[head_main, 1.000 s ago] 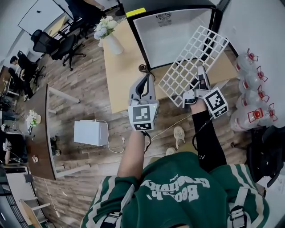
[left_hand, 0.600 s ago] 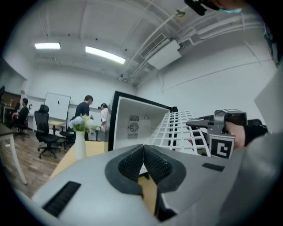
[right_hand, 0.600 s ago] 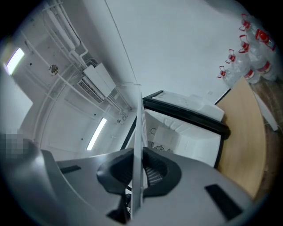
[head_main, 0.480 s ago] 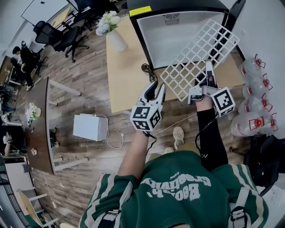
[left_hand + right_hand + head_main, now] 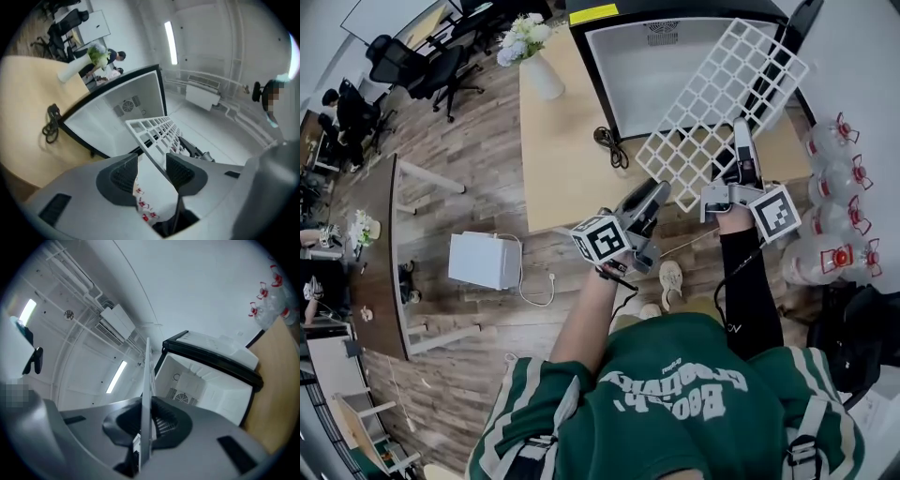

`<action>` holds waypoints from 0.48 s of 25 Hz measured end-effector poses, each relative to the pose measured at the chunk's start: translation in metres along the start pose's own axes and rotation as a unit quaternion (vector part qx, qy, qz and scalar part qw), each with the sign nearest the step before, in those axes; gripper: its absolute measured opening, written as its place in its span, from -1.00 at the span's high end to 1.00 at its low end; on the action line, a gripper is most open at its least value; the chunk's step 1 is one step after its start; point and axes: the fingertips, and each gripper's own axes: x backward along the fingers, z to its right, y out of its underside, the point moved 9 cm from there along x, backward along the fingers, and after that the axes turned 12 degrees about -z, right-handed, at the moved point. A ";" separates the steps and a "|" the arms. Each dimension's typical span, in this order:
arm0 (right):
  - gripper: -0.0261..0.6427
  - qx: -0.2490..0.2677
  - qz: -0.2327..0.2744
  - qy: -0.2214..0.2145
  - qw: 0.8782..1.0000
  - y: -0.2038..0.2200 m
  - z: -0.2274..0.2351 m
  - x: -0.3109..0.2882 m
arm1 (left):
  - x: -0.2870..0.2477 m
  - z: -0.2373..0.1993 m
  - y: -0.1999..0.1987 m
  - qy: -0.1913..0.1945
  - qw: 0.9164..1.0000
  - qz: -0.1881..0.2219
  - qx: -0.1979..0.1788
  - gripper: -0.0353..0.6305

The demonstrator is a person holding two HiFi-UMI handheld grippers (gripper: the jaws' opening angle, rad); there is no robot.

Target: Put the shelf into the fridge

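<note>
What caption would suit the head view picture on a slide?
Right claw clamps a white grid shelf before the open fridge; left claw is opening its jaws around the shelf's edge.

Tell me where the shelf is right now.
In the head view the shelf is at the upper right, tilted in the air in front of the open fridge; the right claw grips its near edge.
</note>
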 end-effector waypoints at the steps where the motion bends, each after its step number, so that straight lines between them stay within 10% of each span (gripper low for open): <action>1: 0.83 -0.003 -0.002 -0.002 1.000 0.001 0.000 0.000 | -0.004 0.004 0.004 0.024 1.000 -0.004 0.009 0.31; 12: 0.79 -0.020 -0.026 0.008 0.999 0.005 0.017 0.013 | -0.011 0.014 0.008 0.128 0.988 0.045 0.067 0.70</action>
